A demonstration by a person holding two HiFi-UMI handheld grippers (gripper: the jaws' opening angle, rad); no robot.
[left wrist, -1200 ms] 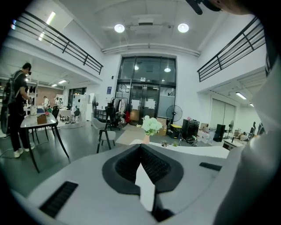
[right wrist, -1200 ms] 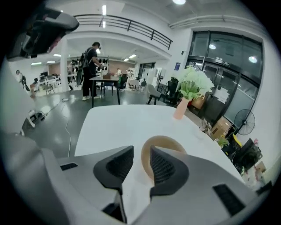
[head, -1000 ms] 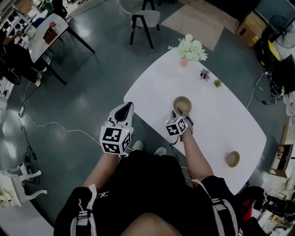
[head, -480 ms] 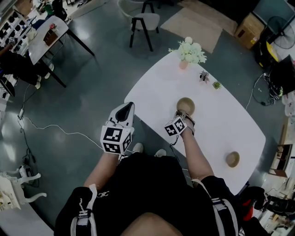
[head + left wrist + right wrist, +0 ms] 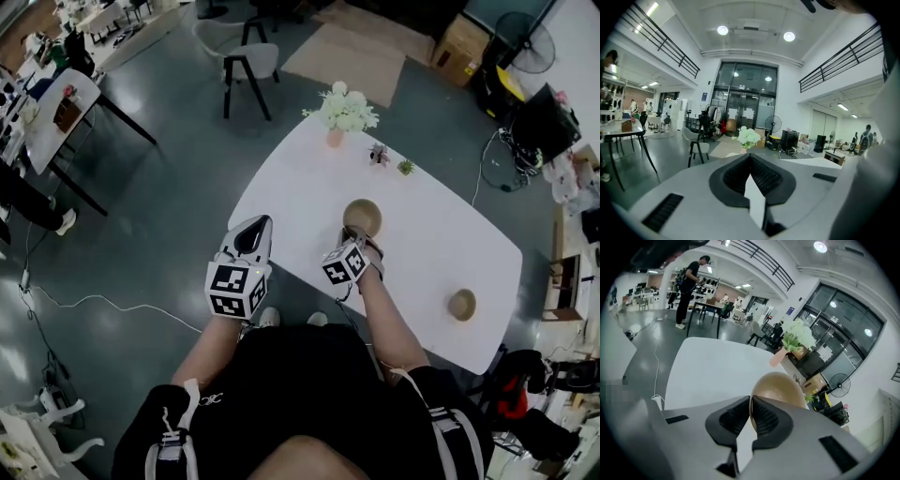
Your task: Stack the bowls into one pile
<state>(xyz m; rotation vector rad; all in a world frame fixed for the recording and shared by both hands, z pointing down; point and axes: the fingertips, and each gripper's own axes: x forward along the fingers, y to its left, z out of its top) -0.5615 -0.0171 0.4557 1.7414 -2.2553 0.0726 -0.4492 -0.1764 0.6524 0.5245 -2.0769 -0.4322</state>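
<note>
Two tan bowls are on the white oval table (image 5: 441,246). The nearer bowl (image 5: 362,217) is held by its near rim in my right gripper (image 5: 354,236), whose jaws are shut on it. In the right gripper view the rim of this bowl (image 5: 780,385) sits pinched between the dark pads (image 5: 764,417), and the bowl tilts up off the table. The second bowl (image 5: 461,304) sits alone near the table's right end. My left gripper (image 5: 253,231) hovers off the table's left edge over the floor, its jaws together around nothing (image 5: 751,176).
A vase of white flowers (image 5: 343,108) and two small plants (image 5: 379,155) stand at the table's far end. A chair (image 5: 246,61) stands on the floor beyond. A person (image 5: 689,284) stands by other tables in the background.
My right gripper has closed on the nearer bowl's rim and lifted it a little. The left gripper has shifted slightly beside the table's edge.
</note>
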